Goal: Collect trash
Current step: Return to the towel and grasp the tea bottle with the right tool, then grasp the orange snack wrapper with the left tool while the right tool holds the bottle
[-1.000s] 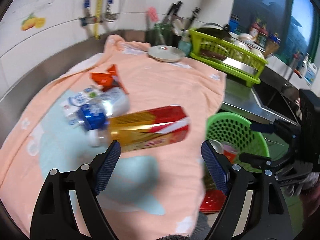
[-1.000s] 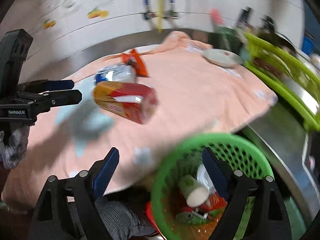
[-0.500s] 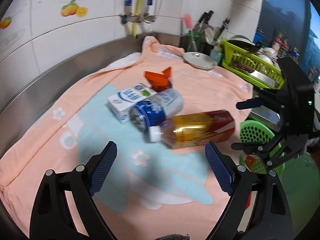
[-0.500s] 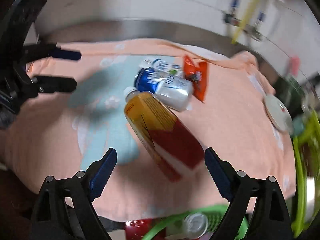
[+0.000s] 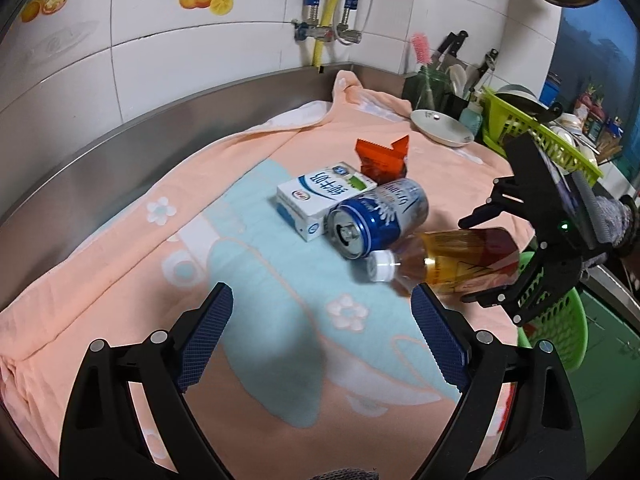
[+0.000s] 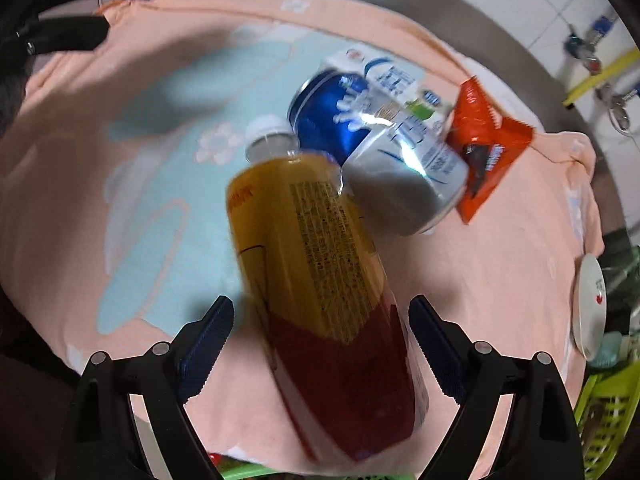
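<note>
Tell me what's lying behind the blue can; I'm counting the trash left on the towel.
Behind the blue can lie a white milk carton and an orange wrapper. Anything under them is hidden.

The towel (image 5: 120,264) over the tabletop was peach with a pale blue panel and white flowers. The bottle (image 6: 320,280) wore a yellow and dark red label with fine black print, under a white cap (image 5: 380,266). The can (image 5: 376,216) was deep blue fading to silver with white lettering. The carton (image 5: 320,196) was white with blue script and a green patch. The wrapper (image 5: 382,156) was orange-red. The basket (image 5: 560,328) was green. The left tongs (image 5: 320,340) were black with blue textured pads (image 5: 204,336). The wall tiles (image 5: 200,40) were white with orange fruit decals.
</note>
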Motion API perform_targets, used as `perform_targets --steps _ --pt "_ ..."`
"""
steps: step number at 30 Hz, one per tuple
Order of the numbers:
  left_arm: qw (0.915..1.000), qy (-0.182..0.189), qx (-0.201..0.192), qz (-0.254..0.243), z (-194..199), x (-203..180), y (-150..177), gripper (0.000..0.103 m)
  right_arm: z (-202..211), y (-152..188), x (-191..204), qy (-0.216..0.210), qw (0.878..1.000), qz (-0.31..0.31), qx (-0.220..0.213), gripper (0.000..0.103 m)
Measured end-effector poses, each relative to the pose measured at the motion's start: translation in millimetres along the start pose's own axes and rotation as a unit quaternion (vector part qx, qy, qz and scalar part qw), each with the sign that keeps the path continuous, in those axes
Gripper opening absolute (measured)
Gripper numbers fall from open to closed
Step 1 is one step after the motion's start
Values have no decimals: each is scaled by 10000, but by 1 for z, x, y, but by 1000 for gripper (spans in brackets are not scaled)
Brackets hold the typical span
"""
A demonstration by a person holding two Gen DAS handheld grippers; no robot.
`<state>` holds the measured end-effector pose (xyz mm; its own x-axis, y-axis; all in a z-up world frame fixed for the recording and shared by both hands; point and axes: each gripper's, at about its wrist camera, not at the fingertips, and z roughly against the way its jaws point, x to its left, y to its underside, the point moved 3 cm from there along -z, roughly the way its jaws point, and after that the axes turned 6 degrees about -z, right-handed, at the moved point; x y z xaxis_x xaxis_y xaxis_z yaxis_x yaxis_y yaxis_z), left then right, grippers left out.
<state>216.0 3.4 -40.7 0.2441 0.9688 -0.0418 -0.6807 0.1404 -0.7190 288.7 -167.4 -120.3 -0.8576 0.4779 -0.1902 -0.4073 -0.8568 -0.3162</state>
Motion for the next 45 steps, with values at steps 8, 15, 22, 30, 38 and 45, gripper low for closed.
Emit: perform_targets --steps 8,15,22,30,38,45 --pt "9997 -24 57 -220 -8 -2 -3 89 -21 -5 3 -199 9994 109 242 73" --pt "9992 60 32 -399 -23 -14 -20 89 -9 13 3 -129 9992 -379 50 71" --pt "9993 210 40 -320 -55 -24 -59 87 12 43 6 -197 9912 -1297 -191 70" --pt "9983 207 92 -543 -104 -49 -99 86 28 71 17 -294 9801 -1884 -543 70" --pt "9971 402 289 -582 -149 -65 -122 86 50 94 13 -407 9661 -2370 -933 70" --pt "9969 294 441 -587 -179 -68 -133 83 67 115 12 -476 9546 -2694 -1175 70"
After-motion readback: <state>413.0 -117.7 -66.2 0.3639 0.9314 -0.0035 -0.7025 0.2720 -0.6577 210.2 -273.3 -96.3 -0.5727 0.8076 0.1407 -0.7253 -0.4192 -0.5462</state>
